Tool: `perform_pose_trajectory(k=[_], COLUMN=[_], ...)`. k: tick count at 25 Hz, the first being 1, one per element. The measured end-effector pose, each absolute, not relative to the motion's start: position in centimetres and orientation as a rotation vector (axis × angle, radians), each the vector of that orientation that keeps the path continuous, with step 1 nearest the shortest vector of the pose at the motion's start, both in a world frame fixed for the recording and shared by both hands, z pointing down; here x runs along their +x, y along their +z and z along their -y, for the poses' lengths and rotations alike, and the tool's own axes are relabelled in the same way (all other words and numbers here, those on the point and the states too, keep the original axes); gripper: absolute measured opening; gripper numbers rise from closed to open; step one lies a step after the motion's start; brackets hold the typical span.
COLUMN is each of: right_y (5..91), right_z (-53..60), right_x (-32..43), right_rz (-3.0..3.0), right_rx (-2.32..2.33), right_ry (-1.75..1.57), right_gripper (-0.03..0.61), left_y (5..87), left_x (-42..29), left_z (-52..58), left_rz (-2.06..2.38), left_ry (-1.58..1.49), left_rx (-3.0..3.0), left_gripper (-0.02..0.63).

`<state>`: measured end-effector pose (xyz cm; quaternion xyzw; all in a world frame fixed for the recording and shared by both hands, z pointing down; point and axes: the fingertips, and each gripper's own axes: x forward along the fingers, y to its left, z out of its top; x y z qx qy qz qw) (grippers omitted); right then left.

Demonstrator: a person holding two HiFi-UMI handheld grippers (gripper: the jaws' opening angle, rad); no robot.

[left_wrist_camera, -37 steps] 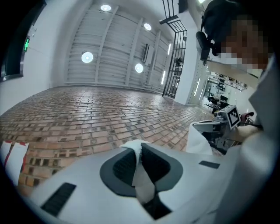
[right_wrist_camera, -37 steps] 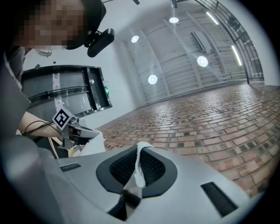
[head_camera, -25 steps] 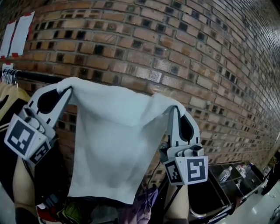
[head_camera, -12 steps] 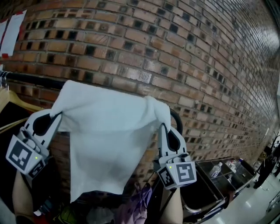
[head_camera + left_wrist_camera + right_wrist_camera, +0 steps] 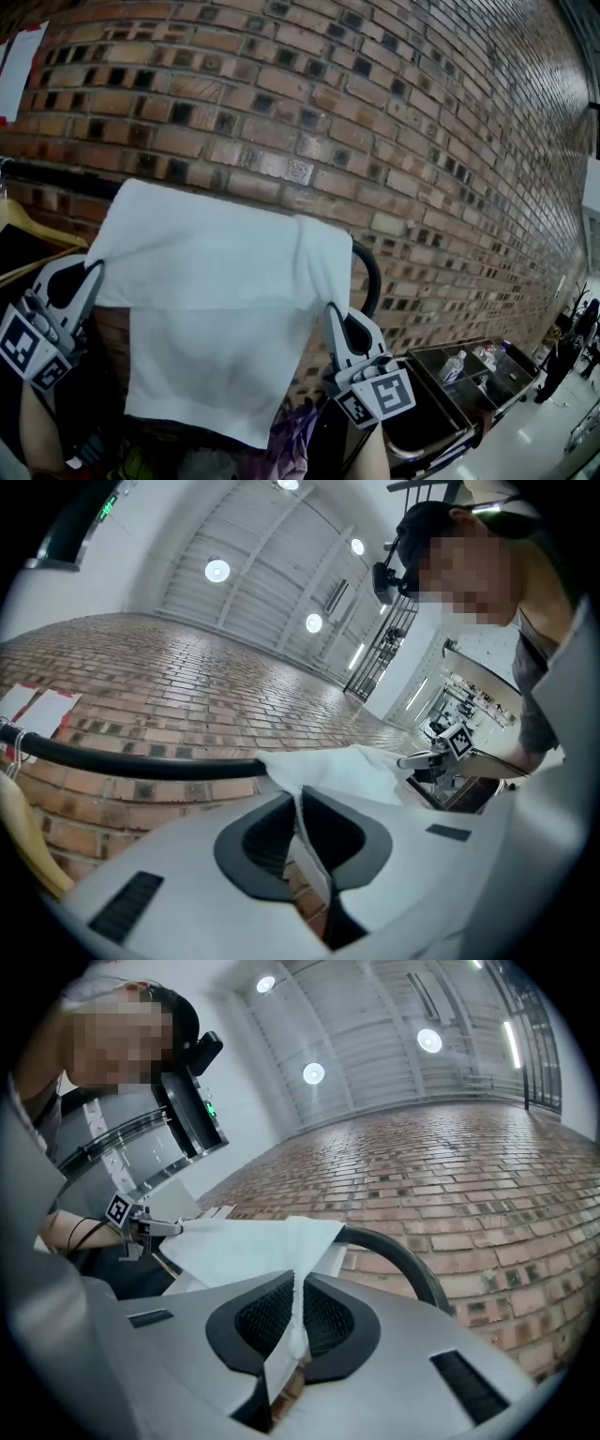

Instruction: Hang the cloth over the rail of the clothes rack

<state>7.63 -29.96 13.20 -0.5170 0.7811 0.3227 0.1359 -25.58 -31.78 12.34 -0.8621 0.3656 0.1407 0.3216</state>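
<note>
At the lower left, the left gripper [image 5: 94, 267] is being held with its jaws clamped on the left edge of the white cloth [image 5: 216, 281]. The cloth is being draped over the black rail [image 5: 56, 176] across the frame's middle, its front hanging before the brick wall [image 5: 394, 112]. At the lower right, the right gripper [image 5: 330, 311] is being held with its jaws clamped on the cloth's right edge, and a square black-and-white marker [image 5: 386, 394] is being shown on its cube.

No legible text, labels or numbers.
</note>
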Motion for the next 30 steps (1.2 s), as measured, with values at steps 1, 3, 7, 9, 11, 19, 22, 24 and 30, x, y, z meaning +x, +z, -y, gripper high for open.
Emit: perform_pose_trajectory(k=[1,3,7,9,11,19,22,24,30], right_y=[13.9,15.4,18.6,20.2,21.4,25.3,27.3,29.1,32.5], right_z=[29.8,29.5,29.1,29.3,29.7,30.6,31.2,31.8,32.5], right_x=[7.7,7.6,7.2,7.1,7.0,8.0,7.6,8.0,8.0], right_rz=[-2.268,-2.281,-2.289,-2.29,-2.294,-2.157,-2.161,-2.172,-2.199], right_rx=[-1.504,-1.501,-1.493,-1.5,-1.504,-1.603,-1.61,-1.665,-1.729], right_ry=[0.931,0.899,0.849,0.84,0.821,0.78,0.708,0.662,0.6], right_gripper=[0.038,0.038,0.039,0.038,0.039,0.038,0.04,0.038,0.04], left_y=[12.8,13.7,16.7,17.9,18.9,24.3,26.5,27.8,31.1], left_x=[-25.7,-25.9,-26.7,-27.0,-27.3,-26.9,-26.7,-27.0,-28.1], left_z=[31.6,31.3,31.5,31.7,31.8,32.6,33.1,33.6,35.0], left_rz=[-0.968,-0.977,-1.009,-1.029,-1.041,-1.167,-1.207,-1.245,-1.325], left_ry=[0.366,0.372,0.364,0.342,0.333,0.275,0.308,0.323,0.242], left_rx=[-2.261,-2.271,-2.297,-2.308,-2.324,-2.185,-2.231,-2.264,-2.274], left_gripper=[0.038,0.038,0.037,0.037,0.037,0.037,0.035,0.035,0.035])
